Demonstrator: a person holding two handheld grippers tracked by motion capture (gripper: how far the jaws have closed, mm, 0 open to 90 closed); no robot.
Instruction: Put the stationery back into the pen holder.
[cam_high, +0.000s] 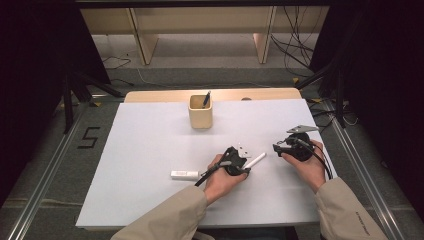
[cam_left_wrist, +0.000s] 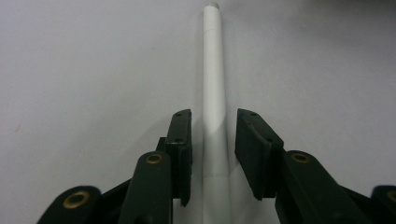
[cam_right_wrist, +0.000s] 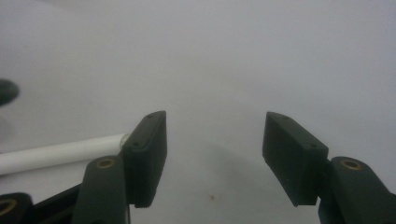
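Note:
A white pen lies on the white table sheet, right of centre. My left gripper sits low over its near end. In the left gripper view the pen runs straight between the two jaws of the left gripper, with a thin gap on each side, so the pads do not press on it. My right gripper rests a little to the right, pointing left toward the pen's far tip. The right gripper stands open with bare sheet between its jaws, and the pen shows behind the left one.
A wooden cup stands at the back centre with a dark pen in it. A small white block lies left of my left hand. Dark stands and cables surround the table.

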